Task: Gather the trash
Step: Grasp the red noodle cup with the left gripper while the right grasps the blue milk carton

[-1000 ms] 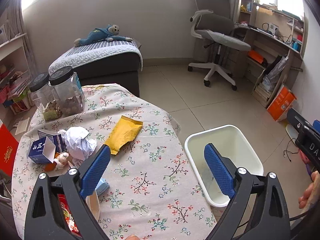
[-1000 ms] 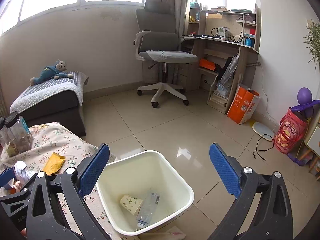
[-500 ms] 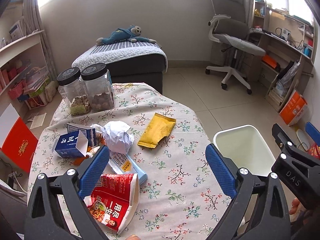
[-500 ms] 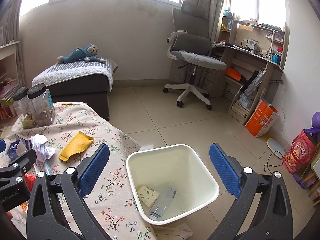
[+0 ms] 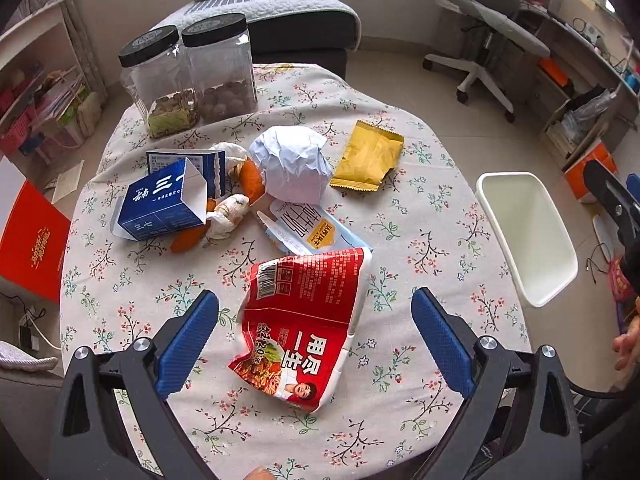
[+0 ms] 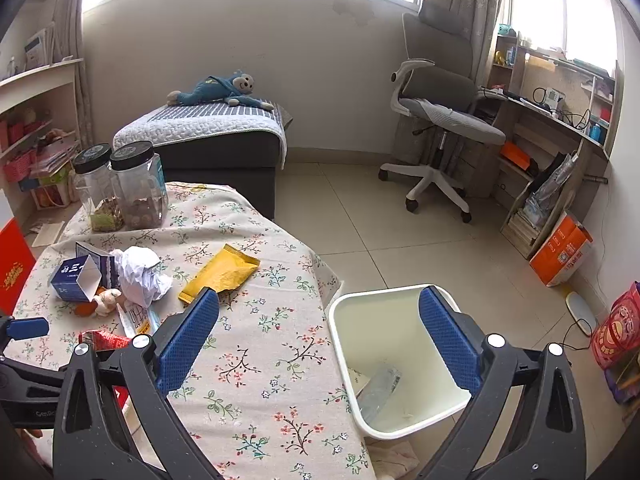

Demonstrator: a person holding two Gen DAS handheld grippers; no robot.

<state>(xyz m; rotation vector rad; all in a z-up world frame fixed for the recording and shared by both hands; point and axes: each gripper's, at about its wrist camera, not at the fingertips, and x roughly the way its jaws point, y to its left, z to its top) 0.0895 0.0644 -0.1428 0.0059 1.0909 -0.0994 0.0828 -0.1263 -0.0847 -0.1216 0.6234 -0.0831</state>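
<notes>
Barely begun. Bin point(image 6: 400, 360) beside tabletop point(image 5: 400, 240) holds a bottle point(image 6: 378, 392) and scrap. Red packet point(image 5: 308, 320), yellow pouch point(image 5: 370, 156), carton point(image 5: 164, 200), paper wad point(image 5: 292, 162) remain. Left claw point(image 5: 316, 340) wide over red packet; right claw point(image 6: 318, 336) wide, empty.

Red snack packet point(image 5: 304, 328): crumpled, printed with a barcode and white characters, lying flat on the near part of the tablecloth.

Pale blue sachet point(image 5: 308, 228): flat, partly under the red packet's far edge.

Crumpled white paper ball point(image 5: 294, 162): just beyond the sachet, mid-table.

Yellow foil wrapper point(image 5: 370, 156): flat, right of the paper ball.

Blue carton point(image 5: 162, 198): on its side, flap open, left of the ball.

Orange peel pieces and a small wad point(image 5: 228, 216): between carton and sachet.

White bin point(image 6: 400, 356): on the floor right of the table, holding a clear plastic bottle point(image 6: 380, 390) and a paper scrap.
</notes>
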